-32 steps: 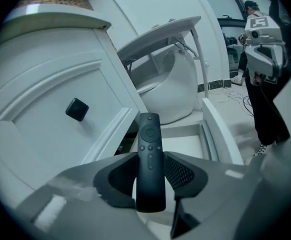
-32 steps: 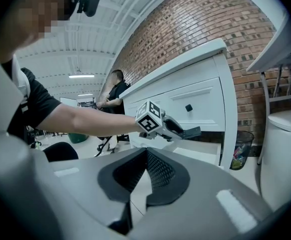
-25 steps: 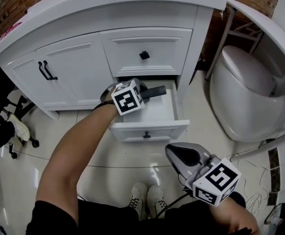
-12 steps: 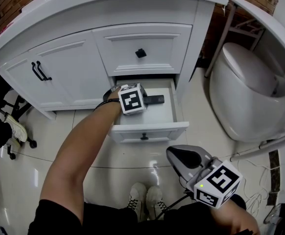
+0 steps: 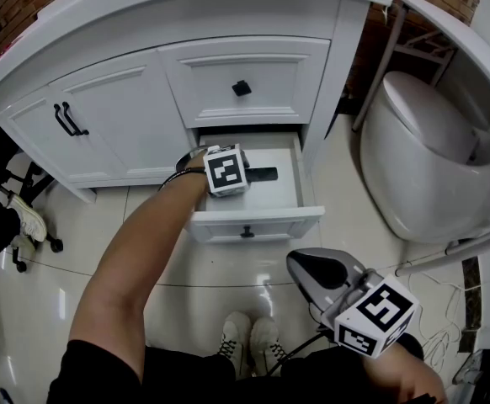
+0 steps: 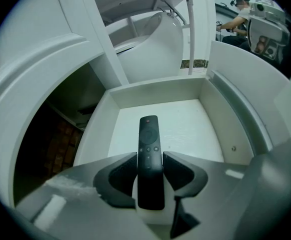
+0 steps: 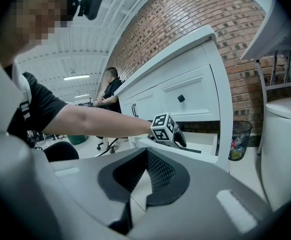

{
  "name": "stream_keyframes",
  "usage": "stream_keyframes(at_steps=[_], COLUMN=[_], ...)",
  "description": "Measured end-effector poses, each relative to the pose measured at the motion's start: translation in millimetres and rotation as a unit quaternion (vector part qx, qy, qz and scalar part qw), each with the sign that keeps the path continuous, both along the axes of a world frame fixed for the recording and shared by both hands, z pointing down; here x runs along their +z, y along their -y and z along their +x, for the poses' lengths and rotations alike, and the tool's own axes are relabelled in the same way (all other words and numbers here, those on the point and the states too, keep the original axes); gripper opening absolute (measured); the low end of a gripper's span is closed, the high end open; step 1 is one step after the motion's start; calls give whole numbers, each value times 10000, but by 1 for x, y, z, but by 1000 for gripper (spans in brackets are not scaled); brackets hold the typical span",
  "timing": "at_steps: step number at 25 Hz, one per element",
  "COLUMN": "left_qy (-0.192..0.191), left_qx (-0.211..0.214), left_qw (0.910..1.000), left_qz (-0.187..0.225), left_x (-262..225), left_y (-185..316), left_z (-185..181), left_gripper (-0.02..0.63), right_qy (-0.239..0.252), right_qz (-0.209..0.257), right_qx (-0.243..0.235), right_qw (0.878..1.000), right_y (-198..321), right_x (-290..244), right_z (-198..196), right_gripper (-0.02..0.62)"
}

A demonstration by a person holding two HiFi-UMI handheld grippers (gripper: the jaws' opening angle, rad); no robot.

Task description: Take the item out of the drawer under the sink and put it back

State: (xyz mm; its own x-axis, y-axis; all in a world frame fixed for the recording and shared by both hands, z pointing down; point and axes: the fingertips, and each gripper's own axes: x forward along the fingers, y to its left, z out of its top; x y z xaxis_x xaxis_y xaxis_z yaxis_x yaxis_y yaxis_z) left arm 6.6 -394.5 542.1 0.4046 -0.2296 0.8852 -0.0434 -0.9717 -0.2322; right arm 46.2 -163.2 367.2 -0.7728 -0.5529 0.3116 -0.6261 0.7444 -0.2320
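My left arm (image 5: 135, 259) reaches straight out and down into the open drawer (image 5: 253, 217), elbow nearly straight, forearm bare, the marker cube turned up. My left gripper (image 6: 150, 160) sits low inside the drawer near its left wall, jaws pointing toward its right wall. The jaws stand fairly wide but press on the two long sides of the black remote (image 6: 149, 131). The remote runs out past the jaw tips with its buttons up, over the middle of the drawer's white floor; I cannot tell whether it rests on that floor. My right gripper (image 7: 146, 151) hangs well short of the drawer, on my side of its front and a little to the right, jaws closed tip to tip on nothing.
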Motion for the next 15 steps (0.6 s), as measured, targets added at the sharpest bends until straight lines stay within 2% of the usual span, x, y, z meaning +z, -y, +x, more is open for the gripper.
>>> stream_keyframes(at_steps=[3,9,13,15], left_qy=[-65,-446,-611,-718], left_qx=[-79,-293,-659,-902], left_qw=[9999,9986,9958,9929], left_qz=[48,51,165,305], left_x=[-5,-34,-54,-68], left_y=[2,4,4,5], left_z=[0,0,-12,-20], left_gripper=[172,162,114,63], right_qy=[-9,-40,-49,-38], right_qz=[7,90,164,182], right_qx=[18,35,66,64], right_qw=[10000,9999,9998,9998], right_y=[-2,-4,-6,-6], right_x=[0,-5,-6,-8], right_z=[1,0,0,0], right_gripper=[3,3,3,3])
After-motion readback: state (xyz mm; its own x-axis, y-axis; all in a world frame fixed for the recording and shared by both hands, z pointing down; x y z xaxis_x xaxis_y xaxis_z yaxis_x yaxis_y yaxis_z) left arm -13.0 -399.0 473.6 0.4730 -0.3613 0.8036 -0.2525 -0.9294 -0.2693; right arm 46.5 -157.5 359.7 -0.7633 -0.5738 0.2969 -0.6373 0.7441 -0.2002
